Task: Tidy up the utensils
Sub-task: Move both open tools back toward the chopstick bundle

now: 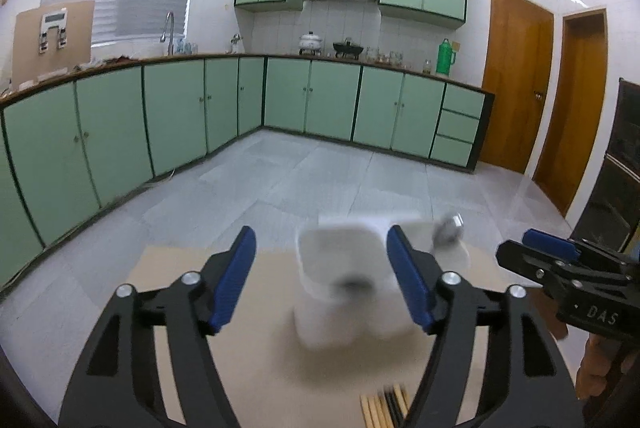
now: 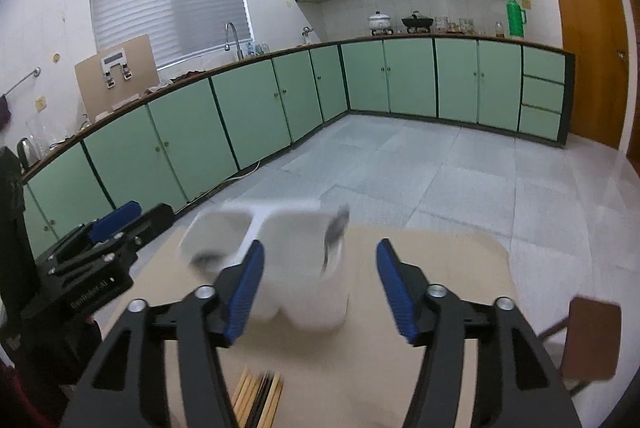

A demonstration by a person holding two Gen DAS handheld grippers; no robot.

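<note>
A white two-compartment utensil holder [image 1: 344,284] stands on a beige table [image 1: 248,360], blurred in both views; it also shows in the right wrist view [image 2: 296,268]. A metal spoon [image 1: 446,228] sticks out of its right compartment [image 2: 334,236]. Wooden and dark chopsticks [image 1: 384,408] lie on the table near me [image 2: 258,398]. My left gripper [image 1: 320,276] is open and empty, its fingers either side of the holder. My right gripper [image 2: 318,284] is open and empty in front of the holder; it also shows at the right edge of the left wrist view [image 1: 560,260].
The table [image 2: 448,276] stands in a kitchen with green cabinets [image 1: 180,108] and a tiled floor [image 1: 320,180]. A brown chair [image 2: 592,336] stands at the table's right side. Wooden doors [image 1: 516,76] are at the far right.
</note>
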